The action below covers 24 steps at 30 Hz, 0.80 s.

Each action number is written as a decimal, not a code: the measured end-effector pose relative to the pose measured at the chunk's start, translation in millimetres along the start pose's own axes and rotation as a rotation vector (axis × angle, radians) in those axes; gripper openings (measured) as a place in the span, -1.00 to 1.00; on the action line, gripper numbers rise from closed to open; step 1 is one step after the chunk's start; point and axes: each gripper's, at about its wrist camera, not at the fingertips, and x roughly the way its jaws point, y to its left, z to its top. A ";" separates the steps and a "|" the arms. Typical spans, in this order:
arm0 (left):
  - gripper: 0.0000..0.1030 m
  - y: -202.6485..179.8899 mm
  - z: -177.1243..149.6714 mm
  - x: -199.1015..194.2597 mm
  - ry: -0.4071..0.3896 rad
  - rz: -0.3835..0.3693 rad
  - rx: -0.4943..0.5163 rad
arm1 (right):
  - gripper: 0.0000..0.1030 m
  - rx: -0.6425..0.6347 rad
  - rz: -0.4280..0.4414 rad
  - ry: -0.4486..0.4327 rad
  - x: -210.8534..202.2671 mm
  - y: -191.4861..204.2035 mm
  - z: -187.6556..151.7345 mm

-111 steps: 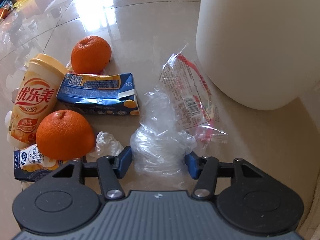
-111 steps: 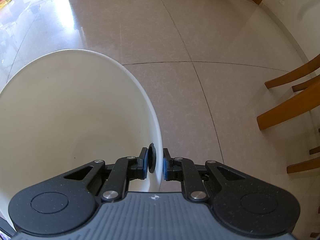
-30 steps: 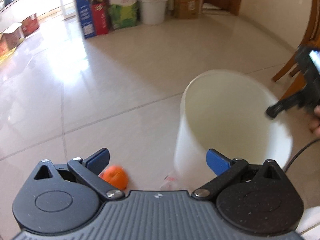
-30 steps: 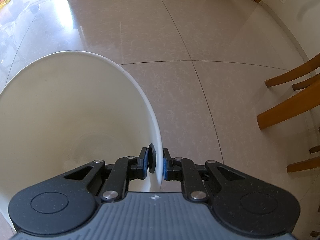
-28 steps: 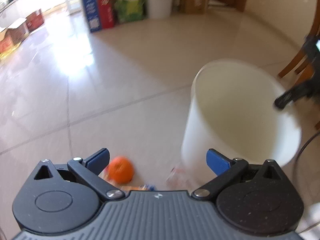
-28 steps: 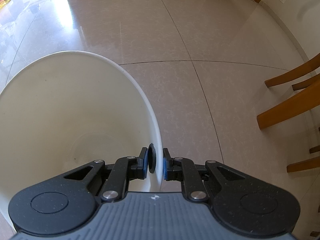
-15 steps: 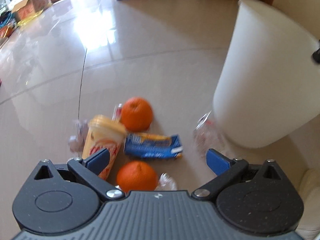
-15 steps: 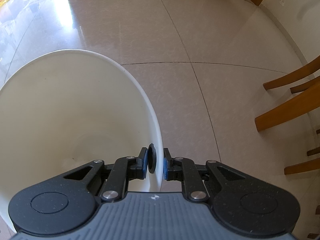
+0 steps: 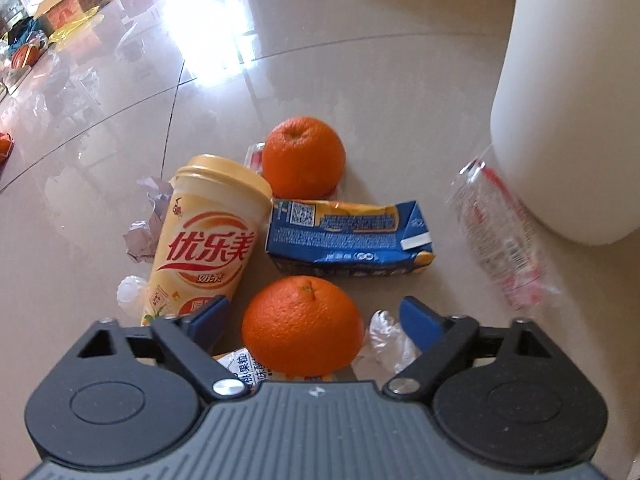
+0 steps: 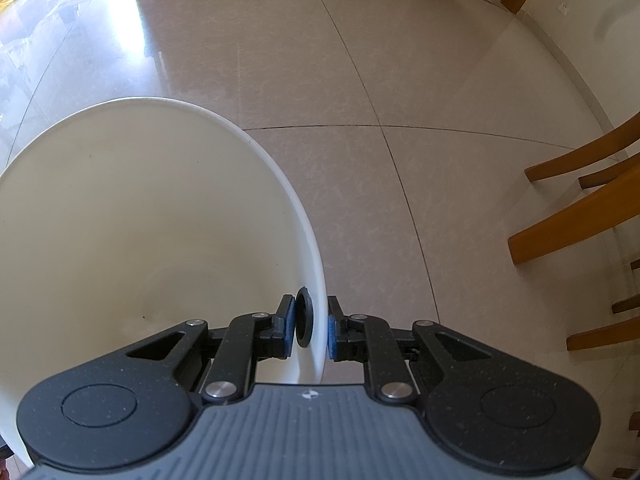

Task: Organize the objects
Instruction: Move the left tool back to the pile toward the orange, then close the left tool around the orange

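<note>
Judging the risks first, the biggest sat with the white bin (image 10: 160, 220), the largest thing there: my right gripper (image 10: 308, 326) was clamped narrow on its rim, one pad inside and one outside, and any tug could have tipped it onto the floor (image 9: 360, 60). In the left view the bin stood to the right of the litter, its base touching a clear printed wrapper (image 9: 500, 232).

My left gripper (image 9: 310, 314) had its jaws closing around the near orange (image 9: 302, 326), the fruit between the blue pads but not yet pressed as far as I could tell. A round, smooth fruit could have squirted out or rolled if the pads met off-centre.

Crowding made that likelier. The yellow milk-tea cup (image 9: 204, 240) lay just beside the left pad, and I judged that finger might have nudged it. A dented blue carton (image 9: 348, 236) lay just beyond the orange, with a second orange (image 9: 304, 156) behind it. Under the near orange lay a small milk carton (image 9: 240, 366), partly hidden, so the fruit sat unsteadily. Crumpled plastic (image 9: 386, 338) by the right pad could have been pinched along.
</note>
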 end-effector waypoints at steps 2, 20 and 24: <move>0.50 1.5 0.8 3.6 0.009 0.010 -0.007 | -0.63 0.000 -0.001 0.000 0.1 0.0 0.1; 0.45 0.4 6.1 40.5 0.107 0.011 -0.033 | -0.63 0.001 -0.005 0.000 -1.8 1.1 1.7; 0.37 -1.6 6.1 41.1 0.125 0.005 -0.042 | -0.63 0.002 -0.004 0.001 -1.8 0.8 1.6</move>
